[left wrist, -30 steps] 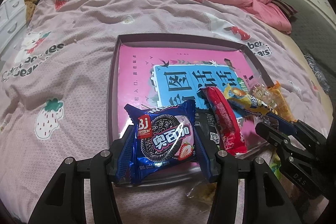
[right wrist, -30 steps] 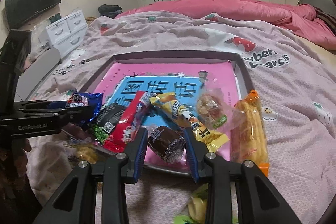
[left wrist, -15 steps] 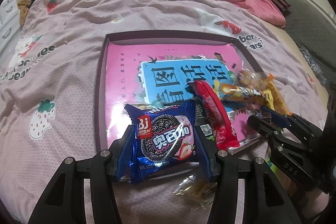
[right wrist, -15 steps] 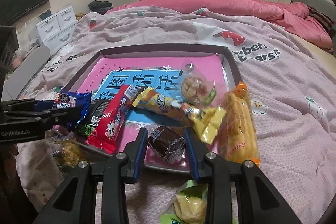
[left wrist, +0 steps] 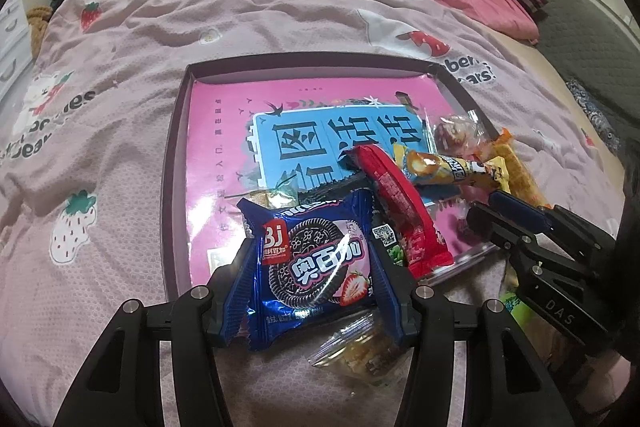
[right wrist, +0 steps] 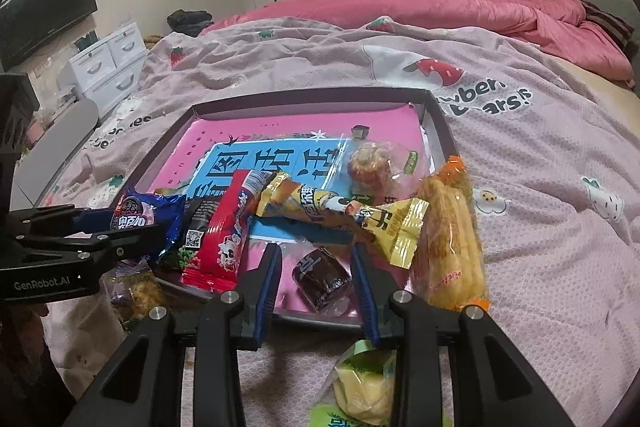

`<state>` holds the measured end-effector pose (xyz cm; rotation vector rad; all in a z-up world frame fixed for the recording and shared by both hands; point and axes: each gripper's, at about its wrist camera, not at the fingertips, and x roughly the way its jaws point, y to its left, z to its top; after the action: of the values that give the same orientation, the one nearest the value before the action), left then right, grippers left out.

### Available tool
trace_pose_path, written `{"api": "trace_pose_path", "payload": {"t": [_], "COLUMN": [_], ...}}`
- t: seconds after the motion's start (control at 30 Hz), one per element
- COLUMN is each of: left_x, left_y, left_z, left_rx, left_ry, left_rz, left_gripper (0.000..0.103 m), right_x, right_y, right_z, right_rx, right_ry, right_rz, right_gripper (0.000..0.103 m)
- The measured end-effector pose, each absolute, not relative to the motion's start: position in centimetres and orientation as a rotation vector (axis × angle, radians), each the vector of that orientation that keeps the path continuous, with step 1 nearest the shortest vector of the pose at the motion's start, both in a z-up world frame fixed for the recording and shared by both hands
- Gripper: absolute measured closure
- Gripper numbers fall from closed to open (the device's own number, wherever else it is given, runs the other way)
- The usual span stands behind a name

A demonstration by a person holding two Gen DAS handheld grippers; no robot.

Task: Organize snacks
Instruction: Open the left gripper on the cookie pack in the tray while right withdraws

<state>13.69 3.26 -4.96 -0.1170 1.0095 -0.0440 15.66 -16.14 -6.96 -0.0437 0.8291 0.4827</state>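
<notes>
My left gripper (left wrist: 312,283) is shut on a blue cookie packet (left wrist: 316,267) and holds it over the near edge of the dark-rimmed tray (left wrist: 176,147) on the bed. My right gripper (right wrist: 316,267) has opened; a dark brown wrapped cake (right wrist: 322,277) lies between its fingers on the tray's pink floor (right wrist: 304,123), not gripped. In the tray lie a red bar (right wrist: 228,227), a yellow cone packet (right wrist: 340,211), a clear bag with a round pastry (right wrist: 372,167) and an orange packet (right wrist: 448,235) across the right rim.
A clear bag of snacks (left wrist: 360,351) lies on the bedspread under my left gripper. A green and yellow packet (right wrist: 364,391) lies on the bed under my right gripper. White drawers (right wrist: 108,67) stand at the left. A pink quilt (right wrist: 440,11) covers the far bed.
My right gripper has opened and let the brown cake down onto the tray. Both grippers have pulled back a little from the tray. The left still holds the cookie packet.
</notes>
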Motion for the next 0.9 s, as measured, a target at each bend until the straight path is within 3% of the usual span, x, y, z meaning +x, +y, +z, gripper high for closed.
{"api": "trace_pose_path", "payload": {"t": [0.4, 0.53, 0.9], "left_x": [13.7, 13.2, 10.7], "left_y": [3.3, 3.4, 4.2], "left_z": [-4.9, -4.2, -1.7], "left_rx": [-0.141, -0.147, -0.195], "left_ry": [1.009, 0.992, 0.950], "left_rz": [-0.060, -0.065, -0.074], "left_gripper": [0.045, 0.044, 0.034], "right_x": [15.5, 14.9, 12.2], "right_y": [-17.0, -17.8, -20.6], "right_z": [-6.3, -5.2, -3.7], "right_rx": [0.005, 0.025, 0.075], "right_ry": [0.820, 0.785, 0.796], "right_rz": [0.483, 0.483, 0.459], "right_gripper": [0.066, 0.053, 0.040]}}
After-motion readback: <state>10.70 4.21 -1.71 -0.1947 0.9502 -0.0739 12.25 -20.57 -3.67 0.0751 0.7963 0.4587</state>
